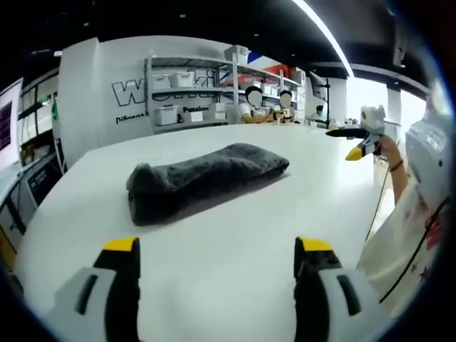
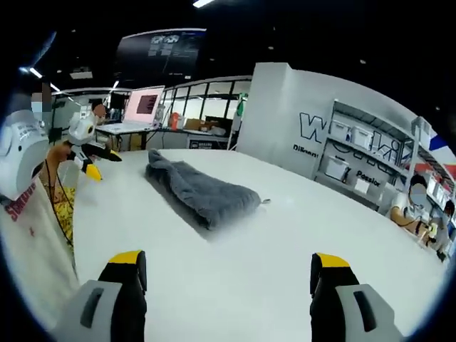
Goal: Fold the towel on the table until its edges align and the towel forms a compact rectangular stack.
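Note:
A dark grey towel (image 1: 206, 179) lies in a long, rumpled bundle on the white table (image 1: 242, 228), well ahead of my left gripper (image 1: 217, 249). That gripper is open, its yellow-tipped jaws wide apart and holding nothing. At the right edge of the left gripper view, a hand holds the right gripper (image 1: 356, 141) up beside the table. In the right gripper view the towel (image 2: 203, 189) lies ahead and slightly left on the table (image 2: 299, 228). My right gripper (image 2: 228, 260) is open with nothing between its jaws. The left gripper (image 2: 92, 160) hangs at the left, apart from the towel.
Shelves with white bins (image 1: 192, 100) stand behind the table, and people sit beyond its far edge (image 1: 267, 114). The person's white sleeve and a cable (image 1: 399, 235) are at the right. Desks with monitors (image 2: 142, 107) stand beyond the table.

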The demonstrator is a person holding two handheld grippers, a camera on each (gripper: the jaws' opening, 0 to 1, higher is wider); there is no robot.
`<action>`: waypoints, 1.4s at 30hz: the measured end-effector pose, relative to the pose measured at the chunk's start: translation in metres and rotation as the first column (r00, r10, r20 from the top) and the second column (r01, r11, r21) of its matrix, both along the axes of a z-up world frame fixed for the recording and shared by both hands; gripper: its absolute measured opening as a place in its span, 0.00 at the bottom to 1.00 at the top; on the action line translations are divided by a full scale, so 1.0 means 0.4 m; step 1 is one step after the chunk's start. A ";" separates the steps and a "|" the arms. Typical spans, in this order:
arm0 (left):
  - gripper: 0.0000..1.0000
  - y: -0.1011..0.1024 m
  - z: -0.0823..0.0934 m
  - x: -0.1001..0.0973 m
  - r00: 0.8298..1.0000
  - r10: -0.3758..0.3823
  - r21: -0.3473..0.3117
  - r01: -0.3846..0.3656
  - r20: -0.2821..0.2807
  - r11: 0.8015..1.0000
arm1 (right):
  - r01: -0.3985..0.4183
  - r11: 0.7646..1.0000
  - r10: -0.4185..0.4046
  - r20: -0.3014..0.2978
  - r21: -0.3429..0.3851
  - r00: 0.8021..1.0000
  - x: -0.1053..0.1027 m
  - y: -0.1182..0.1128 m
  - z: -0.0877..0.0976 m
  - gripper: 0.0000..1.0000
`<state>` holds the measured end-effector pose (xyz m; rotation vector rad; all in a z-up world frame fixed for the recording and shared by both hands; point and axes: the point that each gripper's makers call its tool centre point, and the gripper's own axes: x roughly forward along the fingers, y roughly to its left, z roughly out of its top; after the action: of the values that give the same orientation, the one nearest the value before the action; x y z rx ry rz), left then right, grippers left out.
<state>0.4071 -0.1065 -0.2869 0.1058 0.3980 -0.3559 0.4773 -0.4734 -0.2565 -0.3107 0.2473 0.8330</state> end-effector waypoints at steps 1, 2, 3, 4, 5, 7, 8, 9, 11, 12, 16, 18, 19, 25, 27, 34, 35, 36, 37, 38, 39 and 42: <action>0.94 -0.001 -0.001 0.000 1.000 0.000 0.000 0.000 -0.002 1.000 | -0.008 1.000 0.009 -0.016 0.022 1.000 -0.010 0.004 -0.007 1.00; 0.94 -0.002 -0.002 0.000 1.000 0.000 0.002 0.000 -0.005 1.000 | -0.008 0.999 0.009 -0.026 0.036 1.000 -0.014 0.003 -0.013 1.00; 0.94 -0.003 -0.004 -0.001 1.000 0.000 0.004 0.000 -0.009 1.000 | -0.004 0.999 0.005 -0.028 0.037 1.000 -0.014 0.001 -0.019 1.00; 0.94 -0.004 -0.007 -0.002 1.000 -0.002 0.008 0.003 -0.019 1.000 | 0.000 0.999 0.001 -0.032 0.035 0.999 -0.014 0.001 -0.026 1.00; 0.94 -0.004 -0.008 -0.001 1.000 -0.002 0.012 0.003 -0.022 1.000 | 0.007 1.000 -0.006 -0.041 0.028 0.999 -0.014 0.001 -0.037 1.00; 0.94 -0.003 -0.008 0.000 1.000 0.001 0.014 0.000 -0.024 1.000 | 0.020 1.000 -0.020 -0.077 -0.003 0.997 -0.016 -0.003 -0.061 1.00; 0.94 -0.004 -0.007 0.000 1.000 0.000 0.014 0.000 -0.024 1.000 | 0.020 1.000 -0.021 -0.091 -0.012 0.996 -0.018 -0.003 -0.070 1.00; 0.94 -0.004 -0.007 0.000 1.000 0.000 0.014 0.001 -0.024 1.000 | 0.020 1.000 -0.021 -0.100 -0.018 0.995 -0.018 -0.002 -0.076 1.00; 0.93 -0.006 -0.007 0.001 1.000 0.000 0.014 0.000 -0.024 1.000 | 0.018 0.999 -0.021 -0.107 -0.028 0.994 -0.020 -0.005 -0.082 1.00; 0.93 -0.006 -0.007 0.001 1.000 0.001 0.013 -0.001 -0.024 1.000 | 0.019 0.999 -0.022 -0.109 -0.027 0.994 -0.019 -0.006 -0.082 1.00; 0.93 -0.002 -0.006 0.002 1.000 0.013 0.010 -0.012 -0.023 1.000 | 0.030 0.999 -0.031 -0.110 -0.011 0.993 -0.012 -0.010 -0.080 1.00; 0.93 -0.001 -0.005 0.004 1.000 0.017 0.006 -0.017 -0.025 1.000 | 0.035 0.999 -0.036 -0.112 -0.009 0.993 -0.008 -0.009 -0.082 1.00; 0.93 -0.001 -0.006 0.004 0.999 0.017 0.006 -0.017 -0.028 1.000 | 0.035 0.999 -0.036 -0.113 -0.010 0.993 -0.008 -0.010 -0.084 1.00; 0.93 -0.005 -0.006 0.009 0.999 0.016 0.004 -0.016 -0.030 1.000 | 0.032 0.999 -0.034 -0.124 -0.021 0.992 -0.007 -0.010 -0.094 1.00; 0.95 -0.007 -0.007 0.010 0.999 0.014 0.004 -0.013 -0.032 1.000 | 0.032 0.999 -0.033 -0.124 -0.013 0.992 -0.005 -0.011 -0.092 1.00; 0.95 -0.015 0.003 0.013 1.000 0.004 0.007 -0.003 -0.031 1.000 | 0.031 1.000 -0.031 -0.119 0.004 0.992 -0.004 -0.009 -0.091 1.00; 0.96 -0.010 0.006 0.014 0.999 0.012 0.014 -0.011 -0.031 1.000 | 0.031 1.000 -0.030 -0.122 0.002 0.992 -0.004 -0.009 -0.094 1.00; 0.95 -0.007 0.010 0.015 0.999 0.016 0.017 -0.016 -0.029 1.000 | 0.030 1.000 -0.030 -0.125 -0.001 0.992 -0.005 -0.009 -0.098 1.00; 0.96 -0.002 0.016 0.017 0.999 0.021 0.016 -0.021 -0.024 1.000 | 0.030 1.000 -0.030 -0.127 -0.002 0.991 -0.006 -0.009 -0.100 1.00; 0.96 0.001 0.022 0.019 1.000 0.026 0.011 -0.026 -0.017 1.000 | 0.029 1.000 -0.029 -0.129 -0.003 0.991 -0.006 -0.009 -0.102 1.00; 0.96 0.005 0.027 0.020 0.999 0.031 0.006 -0.031 -0.013 1.000 | 0.029 1.000 -0.029 -0.130 -0.004 0.991 -0.008 -0.010 -0.104 1.00; 0.96 0.017 0.035 0.026 0.999 0.040 0.023 -0.040 -0.008 0.999 | 0.035 0.999 -0.034 -0.130 0.000 0.991 -0.008 -0.014 -0.103 1.00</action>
<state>0.4174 -0.0997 -0.2729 0.1183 0.4123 -0.3126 0.4740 -0.4792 -0.2978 -0.2500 0.3727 0.8202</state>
